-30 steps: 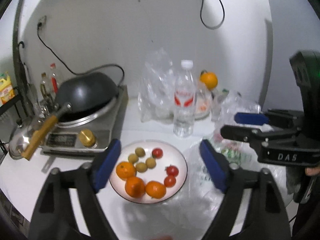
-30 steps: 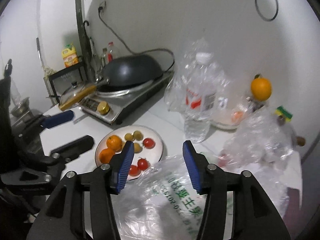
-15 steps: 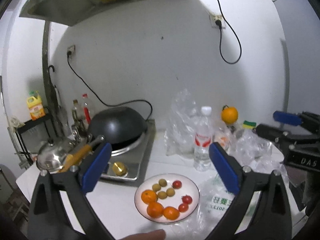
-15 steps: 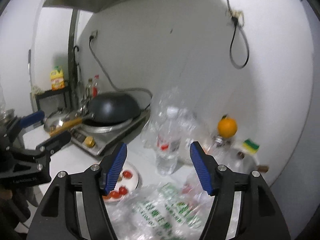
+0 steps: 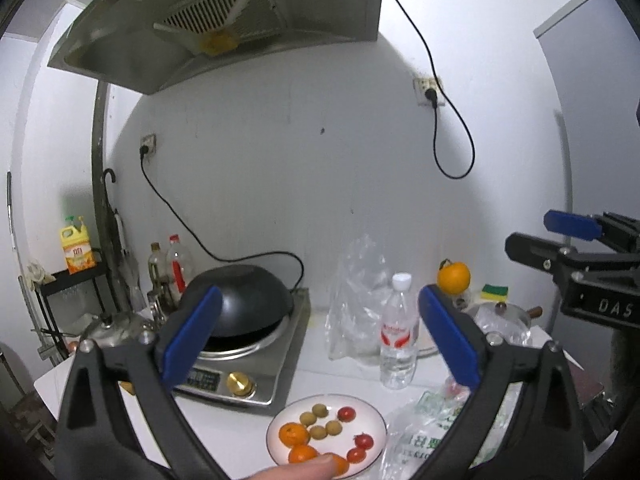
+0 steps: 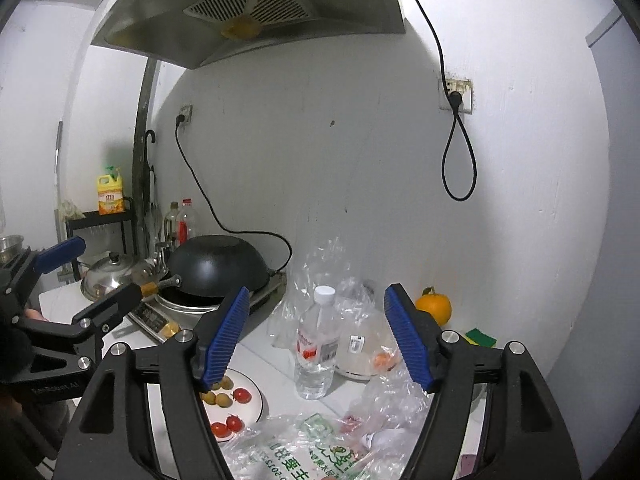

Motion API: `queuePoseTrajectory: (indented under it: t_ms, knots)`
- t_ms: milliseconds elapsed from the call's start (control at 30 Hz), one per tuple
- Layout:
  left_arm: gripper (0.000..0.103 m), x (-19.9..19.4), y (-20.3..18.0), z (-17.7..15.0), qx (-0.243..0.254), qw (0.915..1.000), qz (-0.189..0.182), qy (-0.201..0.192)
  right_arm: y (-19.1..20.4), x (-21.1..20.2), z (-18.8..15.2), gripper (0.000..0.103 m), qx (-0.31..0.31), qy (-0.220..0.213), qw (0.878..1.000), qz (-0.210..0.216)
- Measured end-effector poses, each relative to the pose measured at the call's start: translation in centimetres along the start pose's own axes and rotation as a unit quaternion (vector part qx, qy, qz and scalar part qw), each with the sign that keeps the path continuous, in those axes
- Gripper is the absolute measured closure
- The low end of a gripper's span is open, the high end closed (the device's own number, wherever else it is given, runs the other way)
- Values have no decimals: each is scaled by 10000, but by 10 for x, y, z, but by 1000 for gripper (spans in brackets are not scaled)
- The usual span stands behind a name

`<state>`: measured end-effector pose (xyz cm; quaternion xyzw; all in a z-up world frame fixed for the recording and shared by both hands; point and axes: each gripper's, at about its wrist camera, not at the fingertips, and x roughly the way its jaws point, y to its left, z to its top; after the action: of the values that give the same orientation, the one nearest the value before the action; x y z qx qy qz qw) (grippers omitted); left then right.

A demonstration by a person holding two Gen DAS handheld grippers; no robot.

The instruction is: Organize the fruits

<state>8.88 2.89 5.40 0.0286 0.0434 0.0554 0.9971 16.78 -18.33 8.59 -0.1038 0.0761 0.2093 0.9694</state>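
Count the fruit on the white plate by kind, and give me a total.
On the plate, left wrist view:
Oranges: 3 (one partly hidden by a finger)
Small greenish-brown fruits: 4
Small red tomatoes: 3
Total: 10

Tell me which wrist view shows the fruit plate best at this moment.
The left wrist view: the plate sits low between the open fingers, nearly whole, with oranges, small greenish fruits and cherry tomatoes countable; only its near edge is cut off. In the right wrist view the plate is half hidden behind the right gripper's left finger.
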Motion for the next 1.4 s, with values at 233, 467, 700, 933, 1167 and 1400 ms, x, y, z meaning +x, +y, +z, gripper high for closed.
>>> queuePoseTrajectory:
  t_ms: [233,467,700,933,1167,1400]
  knots:
    - [3,-1,-5,3,39,10000,28,-17,-4,0,2,30,74,-14,10000,54]
    - [3,0,-2,1,-46,10000,-24,-5,-3,2,1,30,60,29,10000,72]
    - [3,2,3,1,-196,9998,60,19,-2,2,1,30,51,51,10000,54]
    - [3,-4,4,0,-291,9996,21,-44,4,4,2,30,-23,81,9999,129]
    - [3,-5,5,-2,-345,9994,76,2,6,8,1,30,-8,117,9998,173]
    - [3,-3,3,-5,-376,9992,99,62,8,9,1,30,-83,118,9997,190]
